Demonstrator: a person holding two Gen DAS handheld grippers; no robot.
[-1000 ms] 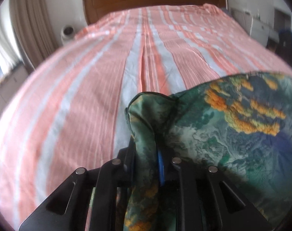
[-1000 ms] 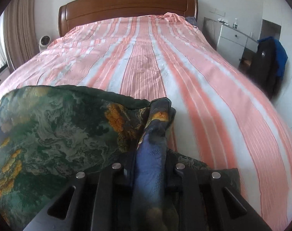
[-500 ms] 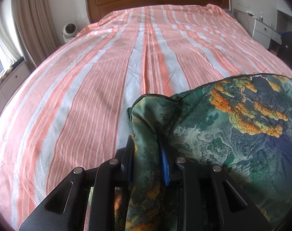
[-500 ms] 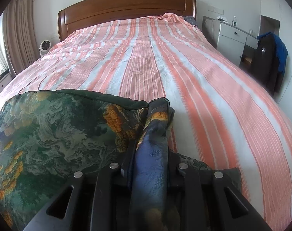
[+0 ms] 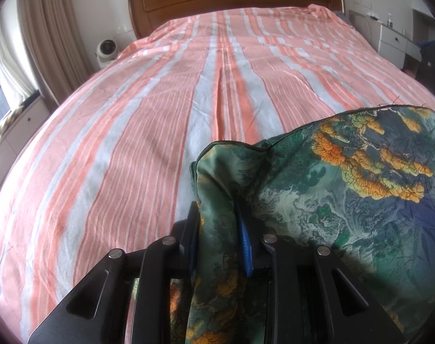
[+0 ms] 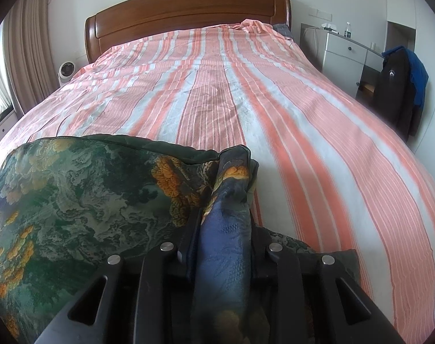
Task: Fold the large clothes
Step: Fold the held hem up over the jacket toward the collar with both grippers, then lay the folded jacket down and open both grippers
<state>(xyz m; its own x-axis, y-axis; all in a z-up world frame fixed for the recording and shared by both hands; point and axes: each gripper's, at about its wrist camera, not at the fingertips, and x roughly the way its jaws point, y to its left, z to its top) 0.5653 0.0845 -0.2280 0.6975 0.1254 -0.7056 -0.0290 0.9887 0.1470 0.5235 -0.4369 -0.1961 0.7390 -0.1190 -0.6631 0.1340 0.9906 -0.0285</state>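
Both hand-held grippers, left [image 5: 221, 229] and right [image 6: 224, 223], ease their jaws apart, green patterned garment [image 5: 346, 200] still pinched between, releasing the fold onto the bed [image 5: 160, 114].

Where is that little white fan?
In both views the fan sits at far left, beside the striped bed, between the wooden headboard and the curtain.

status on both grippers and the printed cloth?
Left gripper and right gripper: jaws opening, green printed cloth bunched between each. Cloth edge spans both, above the striped bedspread. Nothing ahead in the way.
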